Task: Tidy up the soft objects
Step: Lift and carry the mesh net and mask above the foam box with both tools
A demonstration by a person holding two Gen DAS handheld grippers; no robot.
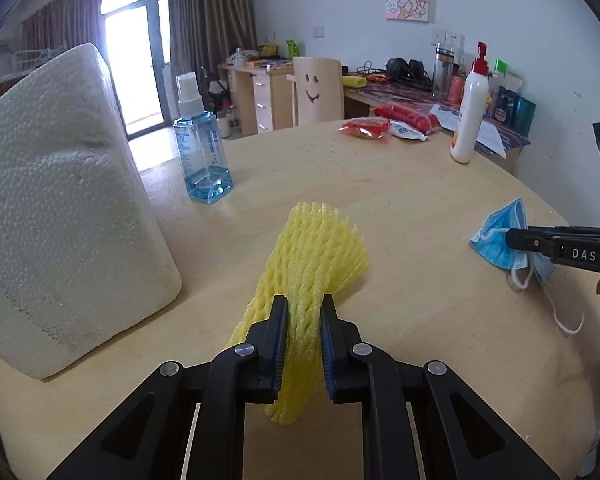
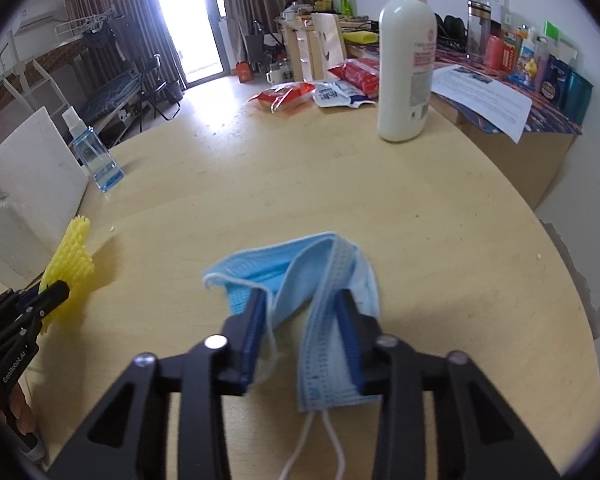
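A yellow foam fruit net point(image 1: 316, 248) lies on the round wooden table point(image 1: 340, 184), and my left gripper point(image 1: 304, 300) is shut on its near end, squeezing the mesh between both pads. The net point(image 2: 74, 256) and the left gripper point(image 2: 60, 290) also show at the left edge of the right wrist view. A blue face mask point(image 2: 300, 256) sits bunched up in front of my right gripper point(image 2: 300, 294), whose pads press on its folds from both sides. Its white ear loops trail toward the camera. In the left wrist view the mask point(image 1: 500, 232) and the right gripper point(image 1: 512, 238) are at the far right.
A big white styrofoam block point(image 1: 60, 200) stands at the left, with a blue spray bottle point(image 1: 200, 152) behind it. A white lotion bottle point(image 1: 470, 116) and red snack packets point(image 1: 366, 128) sit at the far table edge. A cluttered desk runs along the wall.
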